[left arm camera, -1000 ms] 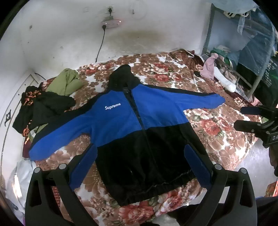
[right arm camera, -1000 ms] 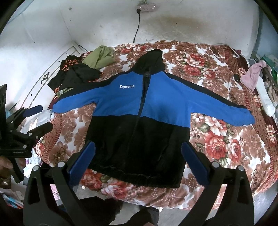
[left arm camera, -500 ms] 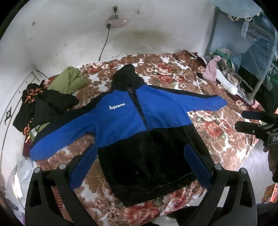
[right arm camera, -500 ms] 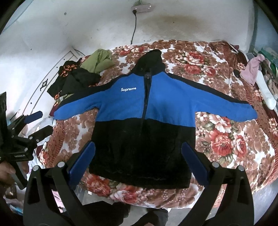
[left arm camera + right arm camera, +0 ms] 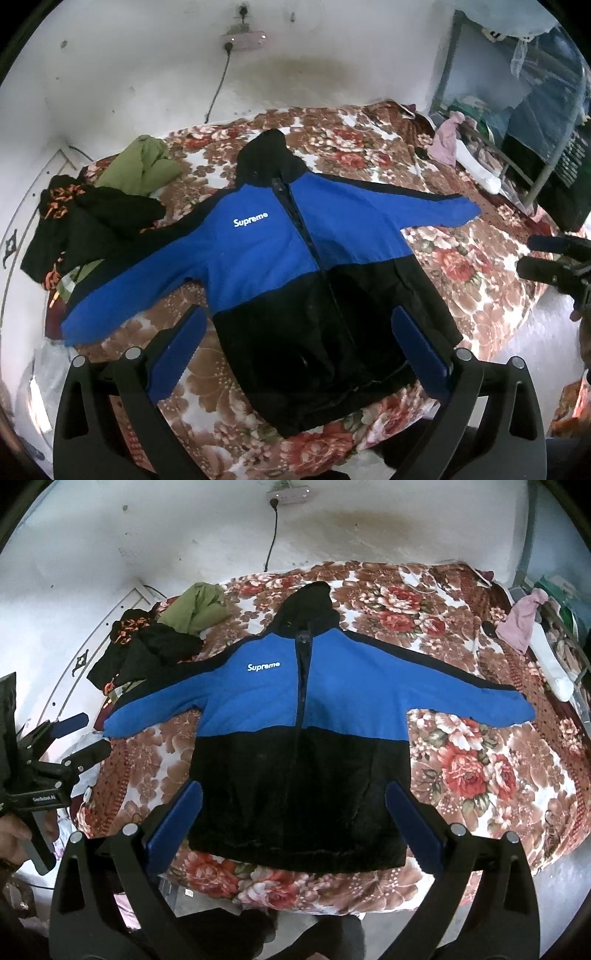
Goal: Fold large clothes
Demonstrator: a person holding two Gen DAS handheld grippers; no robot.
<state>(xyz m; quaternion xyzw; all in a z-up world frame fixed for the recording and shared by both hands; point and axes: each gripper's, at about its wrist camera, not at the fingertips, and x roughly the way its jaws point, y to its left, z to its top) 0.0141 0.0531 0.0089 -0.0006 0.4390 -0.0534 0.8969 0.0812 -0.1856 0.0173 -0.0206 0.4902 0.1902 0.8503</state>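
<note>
A: Lying flat on the floral bedspread (image 5: 476, 771), we find 1 hooded jacket (image 5: 295, 746), blue across chest and sleeves, black below and at the hood (image 5: 310, 605). It is face up, zipper (image 5: 301, 686) closed, white "Supreme" lettering (image 5: 263, 666) on the chest. Both sleeves are spread outward; the hem lies toward the near edge of the bed.

B: We confirm that from the left wrist view: jacket (image 5: 295, 266) spread out, hood (image 5: 267, 155) toward the wall, 1 sleeve end (image 5: 458, 212) reaching toward the right side of the bed. And the tools?

A: We record the left gripper (image 5: 297, 354) with its 2 blue-padded fingers (image 5: 177, 354) wide apart, nothing between them, held above the near edge and apart from the cloth. The right gripper (image 5: 293, 829) is likewise spread wide and empty, its pads (image 5: 413, 827) framing the black lower part of the jacket without touching it.

B: Other items?

A: We note 1 olive-green garment (image 5: 195, 607) and 1 black garment with orange print (image 5: 147, 650), bunched at the far left corner of the bed, just beside 1 sleeve. 1 pink cloth (image 5: 521, 622) lies at the far right. A power strip (image 5: 288, 494) hangs on the white wall, its cord (image 5: 271, 539) dropping behind the bed.
</note>
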